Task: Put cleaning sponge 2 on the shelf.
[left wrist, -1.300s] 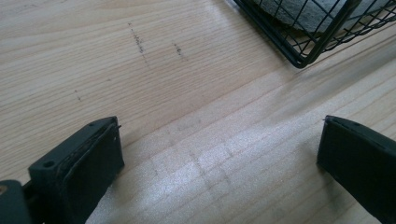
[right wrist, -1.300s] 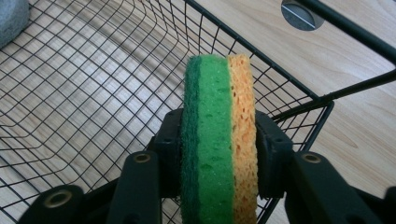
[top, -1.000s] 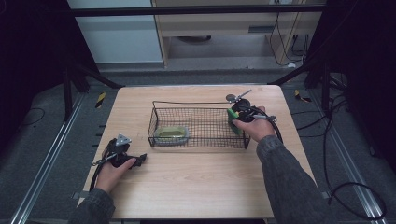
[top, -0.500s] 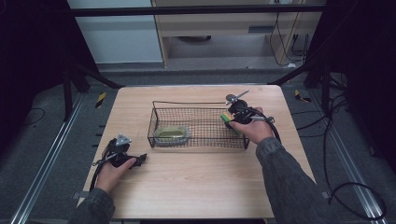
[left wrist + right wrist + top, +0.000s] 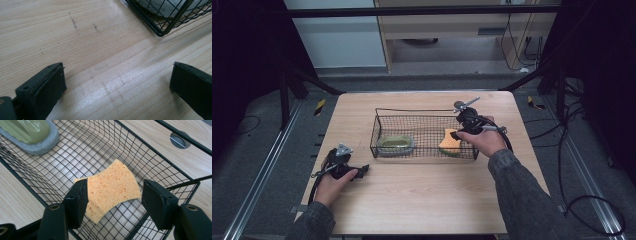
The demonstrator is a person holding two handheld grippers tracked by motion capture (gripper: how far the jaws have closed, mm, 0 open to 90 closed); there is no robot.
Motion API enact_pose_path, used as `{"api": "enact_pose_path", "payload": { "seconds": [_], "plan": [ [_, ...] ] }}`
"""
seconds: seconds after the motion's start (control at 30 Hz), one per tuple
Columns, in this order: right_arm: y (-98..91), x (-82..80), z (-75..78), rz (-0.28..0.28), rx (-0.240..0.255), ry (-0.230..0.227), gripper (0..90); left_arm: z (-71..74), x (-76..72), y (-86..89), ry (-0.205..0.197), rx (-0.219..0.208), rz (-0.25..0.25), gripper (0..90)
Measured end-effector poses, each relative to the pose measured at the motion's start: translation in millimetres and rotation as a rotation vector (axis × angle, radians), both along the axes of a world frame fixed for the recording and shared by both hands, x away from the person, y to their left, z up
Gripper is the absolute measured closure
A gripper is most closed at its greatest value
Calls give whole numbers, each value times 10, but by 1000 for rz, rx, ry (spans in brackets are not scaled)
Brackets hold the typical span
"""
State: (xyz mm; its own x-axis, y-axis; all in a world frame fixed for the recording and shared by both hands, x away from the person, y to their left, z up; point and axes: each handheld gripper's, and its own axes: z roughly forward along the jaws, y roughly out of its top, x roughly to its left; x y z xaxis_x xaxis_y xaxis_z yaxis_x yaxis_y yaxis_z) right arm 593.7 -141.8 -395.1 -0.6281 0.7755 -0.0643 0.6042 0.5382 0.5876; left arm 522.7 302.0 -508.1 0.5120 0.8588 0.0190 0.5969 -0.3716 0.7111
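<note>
Sponge (image 5: 112, 188) dropped into basket (image 5: 424, 150): orange, porous, curled, green underside.

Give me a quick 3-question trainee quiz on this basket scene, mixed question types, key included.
1. True or false: the orange sponge lies inside the wire basket.
2. What else sits in the basket? A) grey-based scrubber B) mug C) plate
3. Which gripper rests on the table, clear of the basket?

Key:
1. True; the right gripper has just been opening, its jaws either side of the sponge, the right pad apart from it.
2. A, the scrubber.
3. The left gripper, jaws open.
</note>
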Motion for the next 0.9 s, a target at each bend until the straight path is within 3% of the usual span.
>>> {"api": "enact_pose_path", "payload": {
  "seconds": [0.43, 0.9],
  "plan": [
    [-181, -46, 0, -79, 61, -26, 103, 0, 0, 0, 0, 0, 0, 0],
    [-411, -142, 53, -141, 113, -76, 70, 0, 1, -1, 0, 0, 1, 0]
  ]
}}
